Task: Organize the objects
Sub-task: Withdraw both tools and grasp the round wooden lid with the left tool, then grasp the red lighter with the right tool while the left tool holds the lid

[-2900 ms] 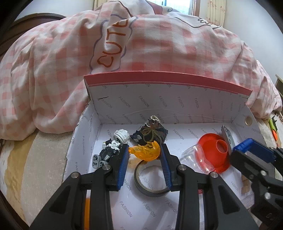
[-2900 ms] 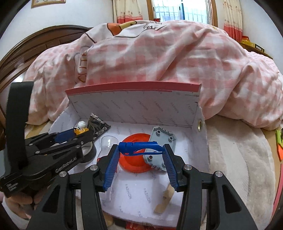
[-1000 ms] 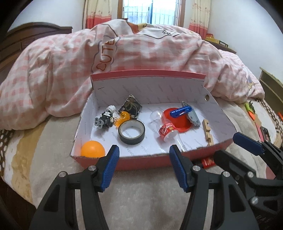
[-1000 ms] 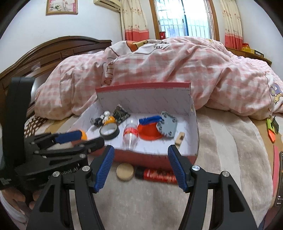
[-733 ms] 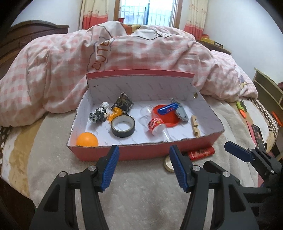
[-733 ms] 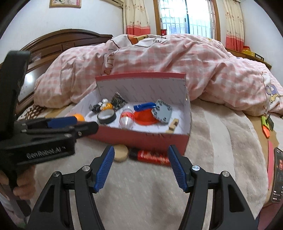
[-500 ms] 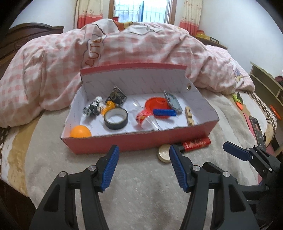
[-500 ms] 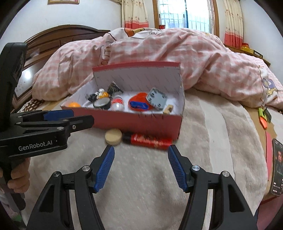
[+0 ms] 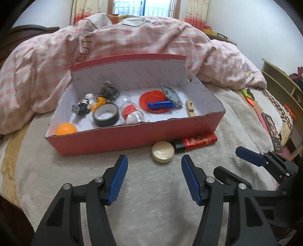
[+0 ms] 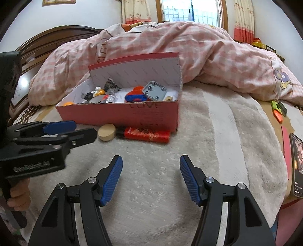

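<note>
Before you a rumpled pink checked duvet (image 10: 189, 49) is heaped across the bed, on a pale plush blanket (image 10: 208, 132); a dark wooden headboard (image 10: 47, 37) stands behind; a curtained window (image 10: 189, 11) glows beyond; a phone (image 10: 297, 166) lies near the blanket's right edge.

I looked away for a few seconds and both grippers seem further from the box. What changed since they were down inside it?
Both grippers let go and backed out of the red box. The left gripper dropped the orange toy piece, the right gripper left the blue clip on the red funnel. Both now hover open and empty over the blanket. The wooden disc and red lighter lie outside the box.
</note>
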`<state>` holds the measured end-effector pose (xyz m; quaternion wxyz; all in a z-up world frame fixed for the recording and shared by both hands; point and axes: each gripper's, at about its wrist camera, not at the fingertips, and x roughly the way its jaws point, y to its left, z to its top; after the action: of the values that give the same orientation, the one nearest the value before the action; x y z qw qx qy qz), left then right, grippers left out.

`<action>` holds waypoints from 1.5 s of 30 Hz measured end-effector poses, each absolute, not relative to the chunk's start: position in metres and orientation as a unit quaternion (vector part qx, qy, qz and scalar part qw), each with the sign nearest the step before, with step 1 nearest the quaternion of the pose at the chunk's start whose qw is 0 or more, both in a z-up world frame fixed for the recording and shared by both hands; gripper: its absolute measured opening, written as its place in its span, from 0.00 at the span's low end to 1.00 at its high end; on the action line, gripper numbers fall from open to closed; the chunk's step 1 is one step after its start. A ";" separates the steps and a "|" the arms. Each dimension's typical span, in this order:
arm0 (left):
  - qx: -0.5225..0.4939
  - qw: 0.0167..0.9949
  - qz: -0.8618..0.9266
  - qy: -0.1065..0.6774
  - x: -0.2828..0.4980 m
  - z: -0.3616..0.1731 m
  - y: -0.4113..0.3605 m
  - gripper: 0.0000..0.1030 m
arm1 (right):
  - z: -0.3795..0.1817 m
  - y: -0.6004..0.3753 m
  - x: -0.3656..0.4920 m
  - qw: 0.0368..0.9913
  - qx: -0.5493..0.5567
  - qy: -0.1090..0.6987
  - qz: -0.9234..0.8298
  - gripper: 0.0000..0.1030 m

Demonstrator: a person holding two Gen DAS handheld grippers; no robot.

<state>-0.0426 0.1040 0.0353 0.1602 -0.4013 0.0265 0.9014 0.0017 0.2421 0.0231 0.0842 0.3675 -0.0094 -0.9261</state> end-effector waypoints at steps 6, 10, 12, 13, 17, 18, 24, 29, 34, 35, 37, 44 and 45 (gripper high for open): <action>-0.410 0.154 0.898 0.046 -0.052 0.022 0.121 0.58 | 0.019 0.247 0.002 0.080 0.371 -0.018 -0.925 0.62; -0.415 0.153 0.895 0.056 -0.057 0.015 0.126 0.58 | 0.014 0.245 0.002 0.079 0.375 -0.006 -0.924 0.62; -0.421 0.152 0.893 0.055 -0.061 0.013 0.126 0.58 | 0.012 0.245 0.002 0.081 0.376 -0.006 -0.923 0.62; -0.422 0.150 0.893 0.054 -0.062 0.012 0.126 0.57 | 0.011 0.245 0.002 0.081 0.376 -0.006 -0.923 0.62; -0.421 0.148 0.893 0.056 -0.064 0.012 0.127 0.54 | 0.010 0.246 0.002 0.082 0.377 -0.009 -0.923 0.62; -0.420 0.150 0.893 0.058 -0.064 0.011 0.128 0.50 | 0.009 0.245 0.002 0.081 0.377 -0.009 -0.923 0.62; -0.410 0.164 0.894 0.073 -0.058 0.013 0.134 0.30 | 0.009 0.245 0.002 0.080 0.377 -0.007 -0.923 0.62; -0.412 0.161 0.895 0.059 -0.056 0.015 0.124 0.30 | 0.009 0.245 0.001 0.080 0.377 -0.007 -0.923 0.63; -0.408 0.139 0.901 0.052 -0.051 0.018 0.106 0.30 | 0.009 0.244 0.001 0.078 0.378 -0.005 -0.923 0.63; -0.407 0.134 0.902 0.050 -0.051 0.018 0.101 0.30 | 0.009 0.244 0.001 0.078 0.377 -0.006 -0.923 0.63; -0.407 0.124 0.904 0.043 -0.051 0.018 0.092 0.30 | 0.010 0.246 -0.001 0.077 0.376 -0.015 -0.923 0.63; -0.415 0.118 0.902 0.014 -0.053 0.011 0.076 0.30 | 0.018 0.247 -0.015 0.073 0.381 -0.038 -0.921 0.83; -0.414 0.118 0.903 0.015 -0.053 0.010 0.077 0.30 | 0.020 0.245 -0.018 0.069 0.384 -0.032 -0.920 0.84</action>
<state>-0.0529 0.0769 0.0103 0.1181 -0.4135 0.0151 0.9027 -0.0183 0.2447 0.0195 0.0693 0.3840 -0.0320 -0.9202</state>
